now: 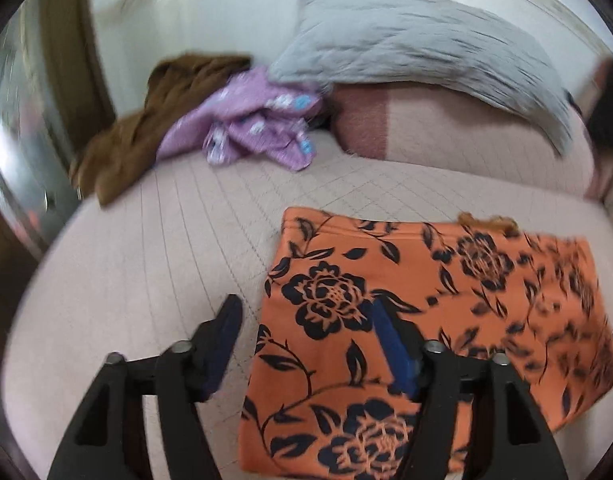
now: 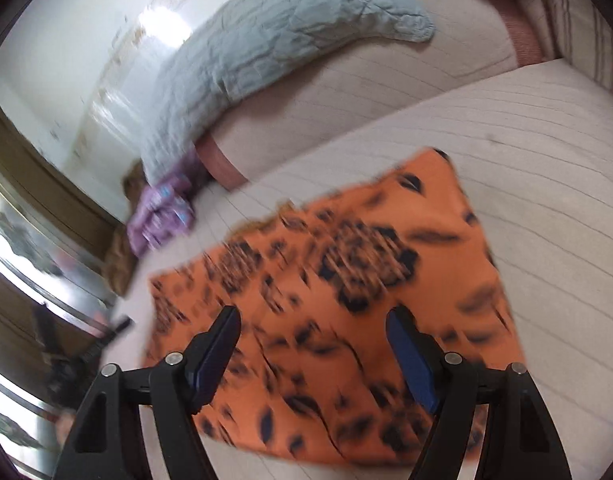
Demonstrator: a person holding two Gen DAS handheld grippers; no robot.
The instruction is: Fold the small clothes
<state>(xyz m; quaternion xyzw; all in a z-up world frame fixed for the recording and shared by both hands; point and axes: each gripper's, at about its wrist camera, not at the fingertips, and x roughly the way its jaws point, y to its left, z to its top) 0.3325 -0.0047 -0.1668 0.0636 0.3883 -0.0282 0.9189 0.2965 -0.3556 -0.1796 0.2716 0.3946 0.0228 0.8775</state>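
A: Can we read any writing or brand here?

B: We find none. The orange cloth point(image 1: 386, 320) carries only a dark flower print, and the purple garment point(image 1: 258, 124) has pale blue and white marks too blurred for us to read.

A: How many clothes do we count?

B: Three. One orange cloth lies flat and folded on the bed point(image 1: 146, 260), near us and right of centre in the left wrist view. One purple garment lies crumpled at the far left, and one brown garment point(image 1: 146, 120) lies just beside it, touching it, at the bed's far left edge. We also count one grey quilt point(image 1: 406, 44) draped over one pink bolster point(image 1: 446, 136) at the far side.

A: And the tools?

B: Two. Our left hand-held gripper point(image 1: 306, 316) hangs over the cloth's left edge with its jaws spread and nothing between the pads; one finger sits over bare bed, the other over the print. Our right hand-held gripper point(image 2: 314, 328) also stands spread, above the orange cloth point(image 2: 346, 280), pinching nothing. That view is blurred, so we cannot tell whether its tips touch the fabric.

A: Anything else on the cloth?

B: One small brownish scrap at its far edge; we cannot tell what it is.
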